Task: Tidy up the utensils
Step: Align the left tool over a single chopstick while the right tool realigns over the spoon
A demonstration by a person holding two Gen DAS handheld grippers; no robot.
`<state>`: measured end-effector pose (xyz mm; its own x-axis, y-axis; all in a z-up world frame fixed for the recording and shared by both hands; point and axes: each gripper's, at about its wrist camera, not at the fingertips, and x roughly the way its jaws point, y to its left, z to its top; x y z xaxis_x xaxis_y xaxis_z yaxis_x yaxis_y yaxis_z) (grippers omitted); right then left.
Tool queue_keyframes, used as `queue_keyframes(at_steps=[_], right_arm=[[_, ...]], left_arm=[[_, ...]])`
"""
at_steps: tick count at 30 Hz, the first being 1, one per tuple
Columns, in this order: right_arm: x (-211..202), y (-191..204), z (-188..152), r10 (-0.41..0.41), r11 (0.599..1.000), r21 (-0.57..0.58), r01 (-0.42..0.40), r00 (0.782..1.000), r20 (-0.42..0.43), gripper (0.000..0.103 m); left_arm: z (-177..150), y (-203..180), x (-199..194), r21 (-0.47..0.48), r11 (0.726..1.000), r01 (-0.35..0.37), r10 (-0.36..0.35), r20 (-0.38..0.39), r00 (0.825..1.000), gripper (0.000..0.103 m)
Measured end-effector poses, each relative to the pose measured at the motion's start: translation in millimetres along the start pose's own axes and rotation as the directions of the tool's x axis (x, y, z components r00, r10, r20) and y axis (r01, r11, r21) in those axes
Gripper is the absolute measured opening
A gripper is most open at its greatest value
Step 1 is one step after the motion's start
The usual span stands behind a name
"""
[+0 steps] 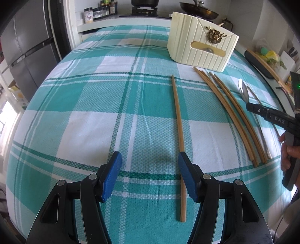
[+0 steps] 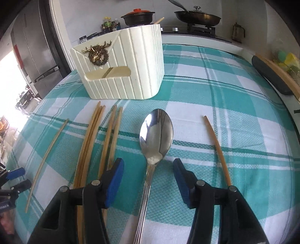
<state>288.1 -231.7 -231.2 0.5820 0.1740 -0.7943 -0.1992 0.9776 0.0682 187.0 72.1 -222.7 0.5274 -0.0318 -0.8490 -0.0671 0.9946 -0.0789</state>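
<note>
A cream ribbed utensil holder (image 1: pixel 198 43) (image 2: pixel 131 71) stands at the far side of the checked tablecloth; a chopstick tip (image 2: pixel 159 20) pokes out of its top. My left gripper (image 1: pixel 150 165) is open above the cloth, with a single chopstick (image 1: pixel 179 131) lying just inside its right finger, untouched. My right gripper (image 2: pixel 148 169) is open, and a steel spoon (image 2: pixel 156 135) lies on the cloth between its fingers with gaps on both sides. Several chopsticks (image 2: pixel 93 140) lie bundled left of the spoon. One more chopstick (image 2: pixel 217 146) lies to its right.
Behind the table a stove carries a lidded pan (image 2: pixel 196 16) and a black pot (image 2: pixel 137 17). A fridge (image 1: pixel 28 52) stands on the left. A dark long object and a wooden board (image 2: pixel 271 75) line the table's right edge. A hand (image 1: pixel 286 155) grips the right tool.
</note>
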Motion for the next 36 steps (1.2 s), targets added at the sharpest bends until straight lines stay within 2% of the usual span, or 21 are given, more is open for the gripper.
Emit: queue_keyframes(at_steps=[2,5,9,10,13,17,19,22,26,36], right_arm=[[-9,0,-9,-0.018,1.0,-0.003,0.018,1.0,-0.004,0.055],[-25,-2,-21,-0.044,0.999,0.0,0.044,0.999,-0.002,0.056],[-37,-4,-26,-0.046,0.999,0.027,0.047,0.999,-0.023,0.063],[-36,-3,-25,-0.044,0.999,0.029,0.045,0.999,-0.029,0.063],[-30,0,-21,-0.074,0.997,0.023,0.075,0.996,-0.042,0.063],[-16,1,-16,-0.095,0.995,0.031,0.097,0.994,-0.06,0.063],[-11,4,-16,-0.103,0.994,0.019,0.104,0.992,-0.068,0.064],[-8,10,-18,-0.141,0.99,-0.028,0.14,0.989,-0.05,0.066],[-8,10,-20,-0.145,0.989,-0.031,0.144,0.989,-0.021,0.067],[-8,11,-23,-0.15,0.988,-0.041,0.15,0.989,0.007,0.068]], left_arm=[[3,0,0,0.005,1.0,0.018,-0.018,-0.006,1.0,0.067],[12,2,1,0.004,0.998,0.067,-0.067,-0.011,0.998,0.076],[31,-2,8,0.02,0.994,0.106,-0.105,-0.042,0.994,0.078],[36,-6,11,0.045,0.994,0.1,-0.098,-0.049,0.994,0.079],[47,-17,22,0.105,0.994,0.023,-0.018,-0.046,0.999,0.079],[54,-19,37,0.108,0.994,-0.009,0.017,-0.073,0.997,0.079],[53,-19,41,0.122,0.991,-0.046,0.054,-0.063,0.997,0.079],[52,-16,42,0.119,0.991,-0.06,0.066,-0.05,0.997,0.086],[52,-13,44,0.105,0.992,-0.066,0.071,-0.045,0.996,0.091],[51,-15,43,0.12,0.989,-0.09,0.093,-0.018,0.996,0.093]])
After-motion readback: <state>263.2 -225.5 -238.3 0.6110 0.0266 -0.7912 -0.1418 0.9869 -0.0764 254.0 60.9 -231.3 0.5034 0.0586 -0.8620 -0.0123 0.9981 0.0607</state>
